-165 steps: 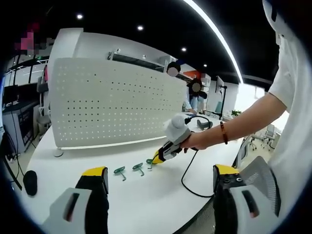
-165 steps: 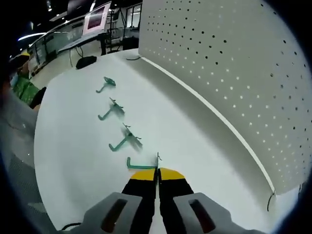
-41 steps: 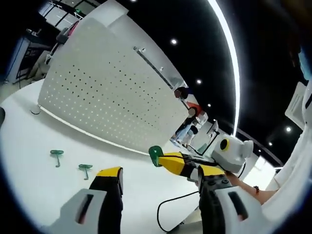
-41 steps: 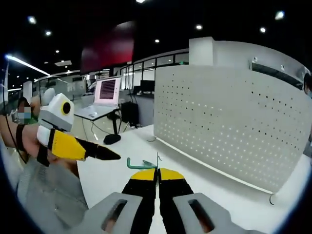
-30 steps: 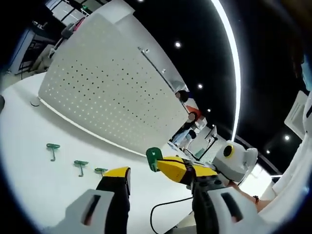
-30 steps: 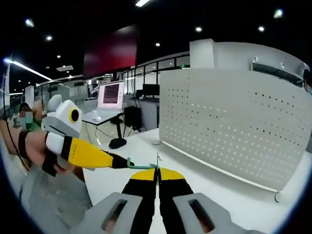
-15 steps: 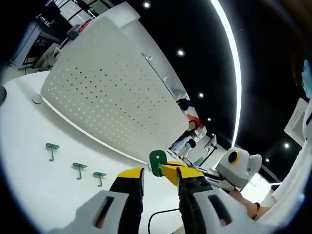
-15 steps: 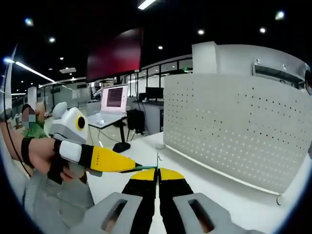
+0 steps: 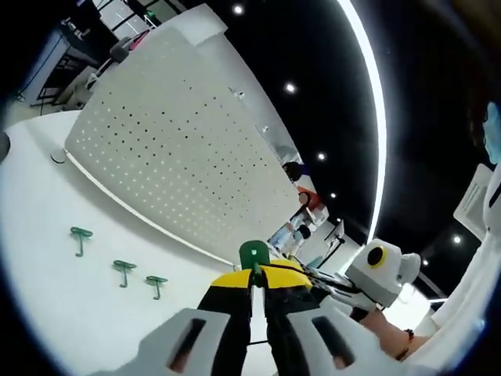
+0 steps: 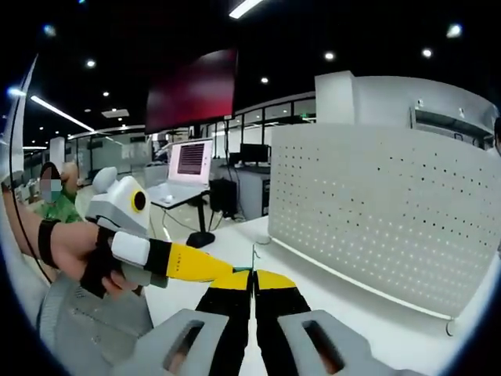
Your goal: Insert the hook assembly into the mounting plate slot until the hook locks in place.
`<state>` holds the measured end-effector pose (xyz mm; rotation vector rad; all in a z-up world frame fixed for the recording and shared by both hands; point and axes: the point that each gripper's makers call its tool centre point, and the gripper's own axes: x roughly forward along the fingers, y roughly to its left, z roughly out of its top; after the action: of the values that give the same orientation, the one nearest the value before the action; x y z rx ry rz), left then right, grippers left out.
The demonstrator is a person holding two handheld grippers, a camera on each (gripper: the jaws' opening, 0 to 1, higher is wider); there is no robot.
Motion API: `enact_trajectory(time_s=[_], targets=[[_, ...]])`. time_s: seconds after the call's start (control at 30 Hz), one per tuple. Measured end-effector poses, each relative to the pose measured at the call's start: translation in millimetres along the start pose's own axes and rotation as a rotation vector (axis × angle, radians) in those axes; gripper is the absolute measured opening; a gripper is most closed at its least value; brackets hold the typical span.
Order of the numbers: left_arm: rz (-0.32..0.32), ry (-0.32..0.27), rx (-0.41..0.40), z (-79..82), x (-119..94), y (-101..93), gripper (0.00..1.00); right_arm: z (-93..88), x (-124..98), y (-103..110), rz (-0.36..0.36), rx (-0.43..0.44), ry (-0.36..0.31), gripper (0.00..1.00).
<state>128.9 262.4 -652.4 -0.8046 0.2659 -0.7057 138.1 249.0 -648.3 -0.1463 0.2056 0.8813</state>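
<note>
A green hook with a round green end plate is held up in the air above the white table. My left gripper is shut on its stem. My right gripper comes in from the right and meets it at the same spot. In the right gripper view, my right gripper is shut, with a thin sliver of the green hook at its tips. The left gripper reaches in from the left, its yellow fingers touching my tips. The white perforated mounting plate stands upright behind.
Three more green hooks lie in a row on the table in front of the plate. The mounting plate fills the right side. A person's hand holds the left gripper. A laptop and desks stand far behind.
My left jaws have closed from wide open onto the hook that the right gripper holds up. The two grippers have come together tip to tip.
</note>
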Motion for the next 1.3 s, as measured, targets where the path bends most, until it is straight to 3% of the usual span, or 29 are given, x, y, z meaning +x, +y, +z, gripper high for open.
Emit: enact_trajectory(time_s=[0.3, 0.33, 0.37, 0.43, 0.47, 0.53, 0.57, 0.63, 0.73, 0.8, 1.3], targets=[[0.007, 0.005, -0.069, -1.1, -0.4, 3.4, 0.04, -1.7, 0.4, 0.7, -0.002, 0.007, -0.005, 0.0], [0.016, 0.01, -0.141, -1.7, -0.7, 2.4, 0.04, -1.7, 0.4, 0.8, -0.002, 0.006, -0.006, 0.0], [0.012, 0.012, -0.139, -1.8, -1.1, 3.8, 0.04, -1.9, 0.5, 0.9, -0.001, 0.007, -0.005, 0.0], [0.005, 0.005, 0.008, -1.3, -0.9, 4.1, 0.04, -2.8, 0.5, 1.1, 0.0, -0.005, 0.001, 0.0], [0.017, 0.009, 0.023, -2.4, -1.3, 3.8, 0.04, -3.3, 0.7, 1.5, 0.002, -0.004, 0.003, 0.0], [0.013, 0.01, -0.116, -2.4, -1.3, 2.5, 0.04, -3.0, 0.3, 1.6, 0.002, 0.007, -0.003, 0.0], [0.009, 0.017, -0.138, -3.1, -1.5, 2.2, 0.04, -2.8, 0.1, 1.8, 0.001, 0.007, -0.005, 0.0], [0.013, 0.019, -0.05, -2.5, -1.7, 5.1, 0.03, -3.4, 0.4, 2.2, 0.001, 0.004, -0.002, 0.0], [0.02, 0.024, -0.05, -2.2, -2.8, 4.4, 0.03, -3.7, 1.3, 3.3, 0.01, 0.009, 0.001, 0.0], [0.037, 0.023, 0.025, 1.1, -3.0, 4.7, 0.03, -2.0, 2.2, 3.5, 0.006, -0.011, -0.006, 0.0], [0.061, 0.057, 0.112, 10.6, 6.6, 5.1, 0.03, -4.9, 0.6, -5.9, -0.008, -0.016, -0.006, 0.09]])
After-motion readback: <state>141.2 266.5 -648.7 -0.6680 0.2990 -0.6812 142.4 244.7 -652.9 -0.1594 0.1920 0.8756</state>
